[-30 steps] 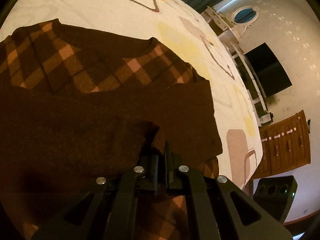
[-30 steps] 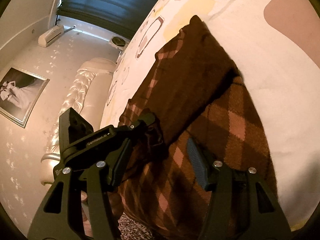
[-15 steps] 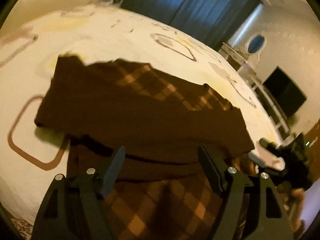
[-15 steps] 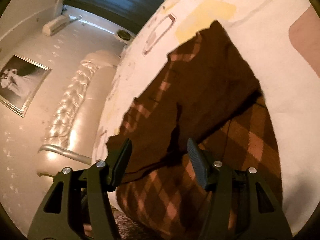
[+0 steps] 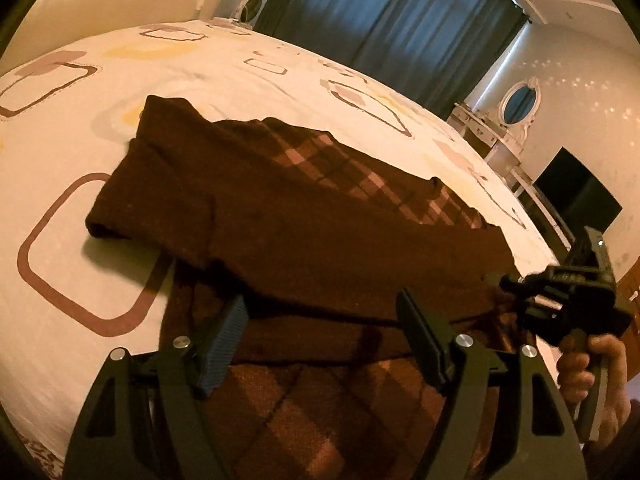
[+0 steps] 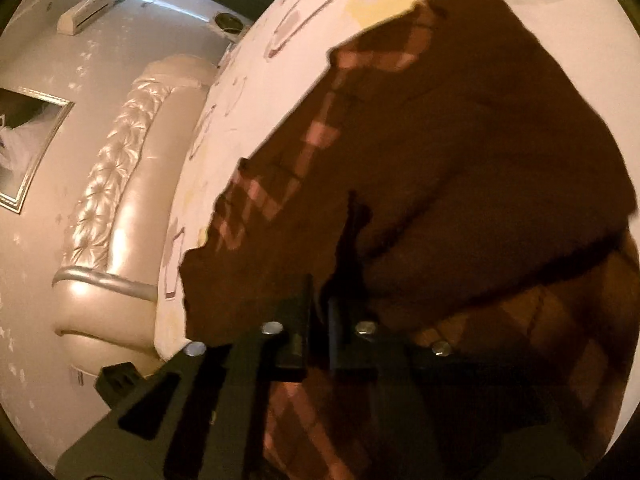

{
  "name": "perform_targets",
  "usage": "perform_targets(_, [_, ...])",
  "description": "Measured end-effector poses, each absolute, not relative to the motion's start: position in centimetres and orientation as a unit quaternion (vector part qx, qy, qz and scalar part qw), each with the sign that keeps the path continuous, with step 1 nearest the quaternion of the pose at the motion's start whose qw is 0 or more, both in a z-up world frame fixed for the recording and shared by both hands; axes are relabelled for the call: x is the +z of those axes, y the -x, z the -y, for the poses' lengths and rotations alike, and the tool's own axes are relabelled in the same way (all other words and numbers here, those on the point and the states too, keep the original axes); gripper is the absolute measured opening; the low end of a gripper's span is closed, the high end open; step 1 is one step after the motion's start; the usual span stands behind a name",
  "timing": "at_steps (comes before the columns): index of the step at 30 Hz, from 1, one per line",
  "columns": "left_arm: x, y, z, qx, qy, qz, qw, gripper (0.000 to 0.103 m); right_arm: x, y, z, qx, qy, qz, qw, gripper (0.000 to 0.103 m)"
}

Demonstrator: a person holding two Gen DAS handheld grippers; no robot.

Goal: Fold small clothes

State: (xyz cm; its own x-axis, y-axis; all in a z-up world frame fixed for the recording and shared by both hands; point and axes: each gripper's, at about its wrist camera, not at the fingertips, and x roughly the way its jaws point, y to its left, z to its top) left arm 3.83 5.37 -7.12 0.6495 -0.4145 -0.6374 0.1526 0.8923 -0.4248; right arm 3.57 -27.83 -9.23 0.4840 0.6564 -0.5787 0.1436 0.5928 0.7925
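A: Brown plaid sweater [image 5: 304, 216] lies half-folded on the bed [image 5: 80, 128]. Left gripper [image 5: 320, 320] spread, empty; right gripper [image 6: 318, 312] pinching a sleeve fold.

B: Risk: a thin pinch may slip, dropping the sleeve crooked.

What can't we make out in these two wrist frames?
- Right wrist: the right gripper has its jaws nearly together; whether they pinch the brown plaid sweater is lost in dark blur.
- Left wrist: the sweater's near hem is cut off behind the open left gripper.
- Left wrist: the sweater's underlayers are hidden under the plain brown fold lying across it.
- Left wrist: the dressing table is too small to show details.
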Motion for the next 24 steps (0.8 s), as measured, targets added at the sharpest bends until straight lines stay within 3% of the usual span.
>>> perform_targets(6, [-7.3, -3.9, -6.1, -0.160, 0.193, -0.382, 0.890, 0.075, -5.0, 0.8, 33.1, 0.128, -0.429, -0.382, 0.809, 0.004])
perform_targets(12, [-7.4, -3.8, -5.8, -0.157, 0.181, -0.379, 0.894, 0.075, -10.2, 3.0, 36.8, 0.084, -0.469, -0.406, 0.780, 0.004])
perform_targets(24, [-7.2, -4.1, -6.6, -0.152, 0.191, -0.385, 0.890, 0.075, -12.1, 4.3, 37.7, 0.064, -0.465, -0.407, 0.784, 0.004])
